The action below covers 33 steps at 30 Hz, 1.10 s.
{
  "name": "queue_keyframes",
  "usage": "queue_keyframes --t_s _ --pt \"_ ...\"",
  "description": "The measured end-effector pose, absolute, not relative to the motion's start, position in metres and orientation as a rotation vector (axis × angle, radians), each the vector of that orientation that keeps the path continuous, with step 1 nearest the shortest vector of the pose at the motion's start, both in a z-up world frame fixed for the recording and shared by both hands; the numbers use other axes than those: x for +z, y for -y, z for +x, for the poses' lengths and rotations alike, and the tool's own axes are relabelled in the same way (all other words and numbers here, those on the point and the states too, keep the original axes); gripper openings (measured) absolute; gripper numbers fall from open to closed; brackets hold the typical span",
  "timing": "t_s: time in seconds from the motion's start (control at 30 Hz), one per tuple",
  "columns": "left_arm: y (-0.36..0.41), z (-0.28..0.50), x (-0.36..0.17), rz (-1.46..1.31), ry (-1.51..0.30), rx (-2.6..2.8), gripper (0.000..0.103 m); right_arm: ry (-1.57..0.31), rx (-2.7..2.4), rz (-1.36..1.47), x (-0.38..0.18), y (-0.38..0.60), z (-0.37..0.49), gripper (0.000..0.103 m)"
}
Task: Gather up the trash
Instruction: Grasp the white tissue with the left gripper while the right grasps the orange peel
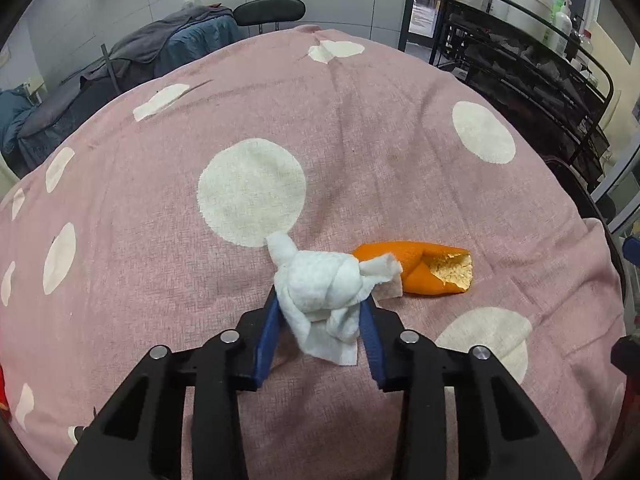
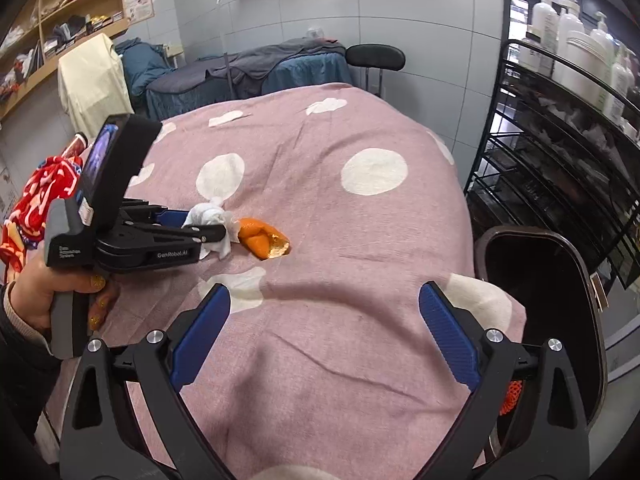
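- Left wrist view looked steeply down along its own claw (image 1: 322, 308), close over the pink dotted cover (image 1: 360, 152).
- Right wrist view sat farther back, facing forward and downward past its claw (image 2: 326, 308).
- Both shared the cover (image 2: 340, 240), white tissue (image 1: 320, 284) (image 2: 210, 216), orange peel (image 1: 420, 268) (image 2: 260, 238), and black rack (image 1: 540, 80) (image 2: 560, 152).

Even, soft indoor light on both views, no harsh glare, only faint shadows in the folds. Centres sharp; strong fisheye bending curves everything toward the edges, black vignette fills the corners, and a ceiling lamp glints at upper right of the right-wrist view.
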<state>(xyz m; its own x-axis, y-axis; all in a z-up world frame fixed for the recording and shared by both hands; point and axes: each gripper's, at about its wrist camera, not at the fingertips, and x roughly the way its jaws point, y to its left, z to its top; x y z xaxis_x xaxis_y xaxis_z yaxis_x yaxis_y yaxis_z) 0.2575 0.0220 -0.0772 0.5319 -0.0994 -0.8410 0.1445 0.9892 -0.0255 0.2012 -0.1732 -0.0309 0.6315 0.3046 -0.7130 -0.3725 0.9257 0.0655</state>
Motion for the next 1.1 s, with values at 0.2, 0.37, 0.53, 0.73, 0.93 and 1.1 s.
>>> queue_keyframes --t_s 0.2,0.37,0.53,0.73,0.93,1.1 --pt "-0.044 0.237 -0.058 -0.033 -0.914 -0.108 0.032 -0.847 0.442 -0.199 -0.039 0.143 0.223 0.094" --pt "-0.059 0.214 -0.045 -0.099 -0.853 -0.082 0.032 -0.884 0.475 -0.331 -0.047 0.11 0.24 0.094" --pt "-0.062 0.202 -0.037 -0.155 -0.811 -0.08 0.032 -0.934 0.481 -0.423 -0.061 0.082 0.262 0.089" --pt "-0.064 0.189 -0.035 -0.178 -0.789 -0.082 0.032 -1.047 0.479 -0.513 -0.083 0.063 0.286 0.082" --pt "-0.065 0.181 -0.032 -0.191 -0.777 -0.101 0.032 -1.077 0.461 -0.619 -0.095 0.049 0.296 0.072" --pt "-0.064 0.175 -0.032 -0.192 -0.773 -0.107 0.032 -1.06 0.494 -0.659 -0.098 0.039 0.288 0.034"
